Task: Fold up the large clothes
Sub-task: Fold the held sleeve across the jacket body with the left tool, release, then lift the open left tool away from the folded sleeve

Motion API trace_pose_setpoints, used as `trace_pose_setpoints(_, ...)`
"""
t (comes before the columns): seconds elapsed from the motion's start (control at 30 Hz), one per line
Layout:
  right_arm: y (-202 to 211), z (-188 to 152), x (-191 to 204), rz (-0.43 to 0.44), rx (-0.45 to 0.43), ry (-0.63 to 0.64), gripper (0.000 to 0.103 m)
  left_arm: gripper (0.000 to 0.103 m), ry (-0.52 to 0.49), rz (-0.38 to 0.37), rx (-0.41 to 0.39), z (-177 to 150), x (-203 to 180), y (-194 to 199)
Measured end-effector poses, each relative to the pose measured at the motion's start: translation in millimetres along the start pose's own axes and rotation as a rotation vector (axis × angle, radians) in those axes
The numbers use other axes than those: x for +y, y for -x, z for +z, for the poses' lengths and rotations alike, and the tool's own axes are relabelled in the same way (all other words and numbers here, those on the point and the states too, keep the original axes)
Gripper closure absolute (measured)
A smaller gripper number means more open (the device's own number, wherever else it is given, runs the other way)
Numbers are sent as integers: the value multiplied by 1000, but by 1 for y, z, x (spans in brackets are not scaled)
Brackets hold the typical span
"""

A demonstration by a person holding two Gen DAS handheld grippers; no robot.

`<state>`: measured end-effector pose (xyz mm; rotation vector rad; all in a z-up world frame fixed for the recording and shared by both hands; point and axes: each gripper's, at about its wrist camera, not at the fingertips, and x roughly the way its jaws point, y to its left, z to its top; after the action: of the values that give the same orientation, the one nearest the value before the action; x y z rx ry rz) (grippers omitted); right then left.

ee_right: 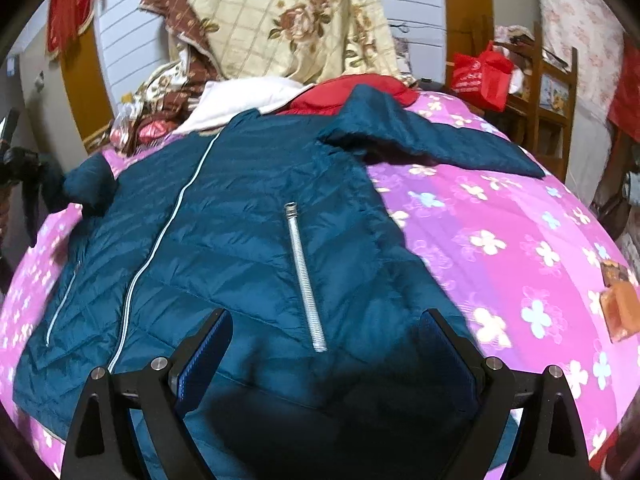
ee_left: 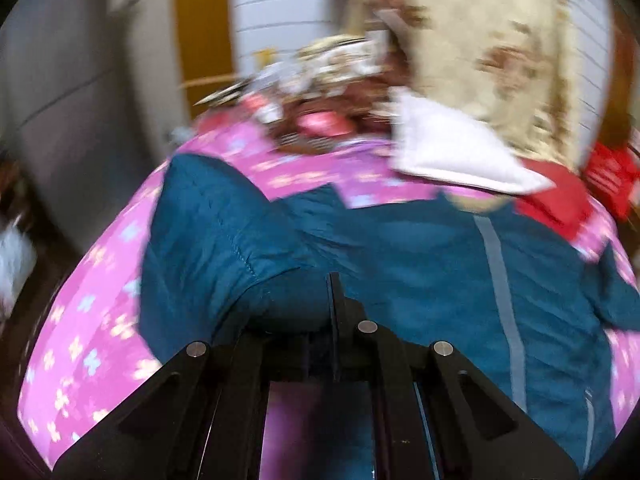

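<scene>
A teal quilted jacket (ee_right: 248,232) lies front up on a pink flowered bedspread (ee_right: 500,240), with a light centre zip and a silver pocket zip (ee_right: 304,276). Its right sleeve (ee_right: 432,140) stretches out to the right. My right gripper (ee_right: 324,344) is open above the jacket's lower hem, holding nothing. In the blurred left wrist view my left gripper (ee_left: 334,312) is shut on a bunched fold of the jacket's left sleeve (ee_left: 224,240), lifted over the jacket body (ee_left: 420,260). The left gripper also shows at the far left of the right wrist view, by the sleeve (ee_right: 86,184).
A white cloth (ee_right: 244,100), a red garment (ee_right: 352,88) and a cream flowered quilt (ee_right: 288,20) pile up at the bed's far end. A red bag (ee_right: 482,74) hangs on a wooden shelf at right. An orange box (ee_right: 620,304) lies on the bedspread's right edge.
</scene>
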<state>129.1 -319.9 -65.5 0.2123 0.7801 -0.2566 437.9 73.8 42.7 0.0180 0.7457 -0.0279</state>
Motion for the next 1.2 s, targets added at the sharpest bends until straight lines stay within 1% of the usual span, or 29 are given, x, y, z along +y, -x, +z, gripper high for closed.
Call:
trace_pose_setpoints(0.03,2,0,-5,0,-2,-13,10,97,-38,-31,-9,-1,-23,6)
trace_pose_setpoints(0.13,7,-2,-22,4,-3,-58,10,97,-137,-94,-24,-8,-88,15)
trace_pose_setpoints(0.23,13,-5,-38,2,2,-93,10,97,-205,-140,20,-25,-144,11)
trace_pose_setpoints(0.3,19,-8,-50,0,0,-118,10,96,-244,-145,38,-41,-173,6)
trace_pose_setpoints(0.37,25,-9,-61,-5,-3,-137,10,96,-287,-123,52,-61,-198,9)
trace_pose_setpoints(0.43,31,-10,-69,-6,-6,-154,10,96,-307,-141,85,-77,-210,11)
trace_pose_setpoints(0.5,36,-12,-75,-3,-9,-167,10,96,-306,-143,81,-92,-213,26)
trace_pose_setpoints(0.67,53,-13,-68,13,-27,-154,10,94,-305,-103,13,-119,-201,79)
trace_pose_setpoints(0.73,61,-11,-57,30,-36,-129,10,88,-283,-81,-14,-128,-188,102)
trace_pose_setpoints(0.8,71,-9,-44,40,-50,-104,10,70,-267,-54,-43,-135,-175,125)
trace_pose_setpoints(0.83,77,-7,-38,42,-64,-93,10,66,-262,-44,-57,-138,-170,135)
trace_pose_setpoints(0.9,91,-3,-27,41,-96,-75,10,55,-244,-5,-104,-144,-157,160)
trace_pose_setpoints(1.0,111,4,-15,44,-137,-51,10,44,-230,52,-162,-147,-141,192)
trace_pose_setpoints(1.07,122,11,-7,43,-160,-31,10,39,-217,80,-186,-148,-130,208)
trace_pose_setpoints(1.1,127,15,-2,42,-170,-15,10,39,-205,91,-198,-147,-125,217)
trace_pose_setpoints(1.17,137,24,9,45,-186,23,10,39,-182,85,-205,-147,-115,228)
trace_pose_setpoints(1.2,142,30,17,45,-194,51,10,39,-161,67,-203,-146,-108,233)
